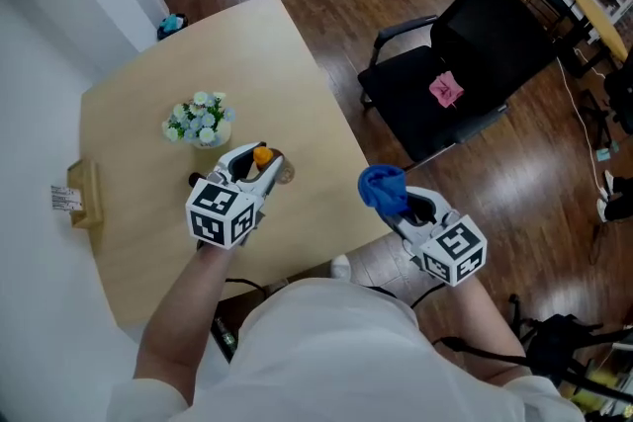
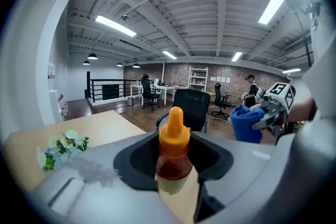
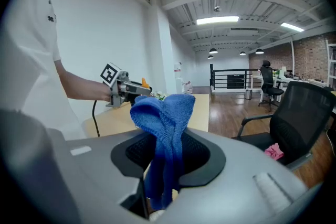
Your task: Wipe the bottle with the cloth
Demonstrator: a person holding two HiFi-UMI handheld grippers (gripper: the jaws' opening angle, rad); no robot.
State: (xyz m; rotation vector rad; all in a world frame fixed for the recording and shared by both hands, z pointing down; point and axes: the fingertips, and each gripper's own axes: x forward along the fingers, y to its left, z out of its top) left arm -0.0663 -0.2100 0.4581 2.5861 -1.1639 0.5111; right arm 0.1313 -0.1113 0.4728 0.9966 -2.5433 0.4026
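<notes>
A small bottle with an orange nozzle cap and reddish-brown contents stands upright between the jaws of my left gripper, which is shut on it. In the head view the bottle is held above the wooden table, near its right side. My right gripper is shut on a blue cloth that bunches up above the jaws. In the head view the cloth hangs off the table's right edge, apart from the bottle. The left gripper shows to the left in the right gripper view.
A small vase of pale flowers stands on the table just behind the left gripper. A wooden holder sits at the table's left edge. A black office chair with a pink rag stands to the right.
</notes>
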